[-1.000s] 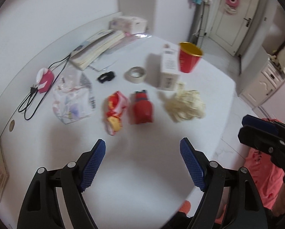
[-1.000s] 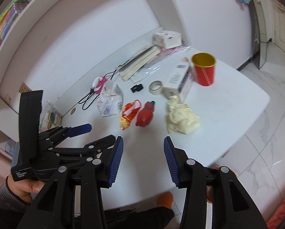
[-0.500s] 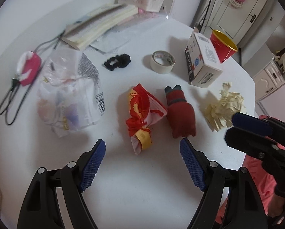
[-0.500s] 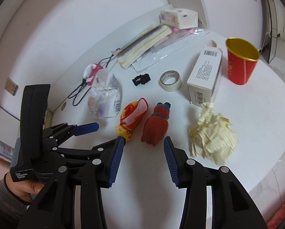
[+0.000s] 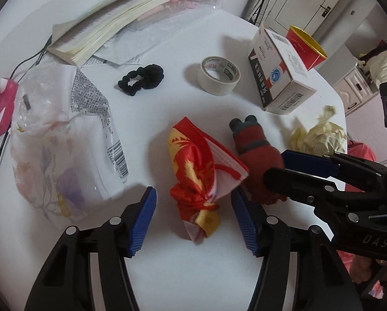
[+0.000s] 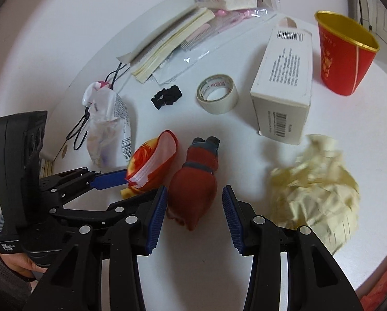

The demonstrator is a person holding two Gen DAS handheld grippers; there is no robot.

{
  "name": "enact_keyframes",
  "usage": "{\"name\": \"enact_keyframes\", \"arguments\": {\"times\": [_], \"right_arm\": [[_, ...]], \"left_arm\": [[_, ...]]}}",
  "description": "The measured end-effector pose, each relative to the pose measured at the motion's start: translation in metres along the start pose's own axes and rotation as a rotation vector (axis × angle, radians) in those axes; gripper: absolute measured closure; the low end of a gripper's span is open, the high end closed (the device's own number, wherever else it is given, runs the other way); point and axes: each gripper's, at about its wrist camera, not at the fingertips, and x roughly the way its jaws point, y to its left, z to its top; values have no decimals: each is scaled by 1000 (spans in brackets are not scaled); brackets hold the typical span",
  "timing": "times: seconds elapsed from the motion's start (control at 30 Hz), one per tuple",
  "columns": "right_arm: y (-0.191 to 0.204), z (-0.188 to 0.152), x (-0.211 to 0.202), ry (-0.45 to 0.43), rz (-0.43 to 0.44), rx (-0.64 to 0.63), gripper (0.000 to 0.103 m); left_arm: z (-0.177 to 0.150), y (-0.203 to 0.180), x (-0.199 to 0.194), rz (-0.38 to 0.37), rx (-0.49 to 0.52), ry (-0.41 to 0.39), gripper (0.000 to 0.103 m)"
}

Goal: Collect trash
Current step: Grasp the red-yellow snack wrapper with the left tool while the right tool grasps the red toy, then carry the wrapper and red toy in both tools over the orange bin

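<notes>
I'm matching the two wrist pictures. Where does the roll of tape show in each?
Left wrist: roll of tape upper centre, right of the black hair tie.
Right wrist: roll of tape just above centre, left of the white box.
Shared landmark: red cup, beyond the box in both.

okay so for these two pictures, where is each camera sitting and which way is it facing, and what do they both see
Left wrist: rides the left gripper, looking steeply down at the red-and-yellow cloth bundle between its closing jaws, pads not touching; the right gripper shows alongside.
Right wrist: rides the right gripper, angled down over the dark red pouch; left gripper and a hand show.
Shared: both items, tape roll, white box, red cup, crumpled paper.
</notes>
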Motion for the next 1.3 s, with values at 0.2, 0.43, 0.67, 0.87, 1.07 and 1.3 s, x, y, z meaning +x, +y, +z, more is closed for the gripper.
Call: {"name": "enact_keyframes", "arguments": {"times": [0.2, 0.43, 0.67, 0.87, 1.07, 1.3], "right_arm": [[2, 1, 12, 25, 36, 14, 59], [13, 0, 13, 8, 8, -38, 68], [12, -6, -5, -29, 22, -38, 71], [15, -20, -39, -60, 46, -61, 71], [22, -44, -85, -96, 69, -83, 71], [21, -84, -156, -158, 81, -123, 71]], "left_arm": [[1, 10, -3, -15, 3, -14, 51], [-3, 12, -5, -27, 13, -15, 73], [-9, 8, -17, -31, 3, -30, 75], [-26, -3, -50, -10, 20, -69, 75], [-46, -40, -81, 9, 49, -112, 75], [-67, -104, -113, 10, 75, -173, 75]]}}
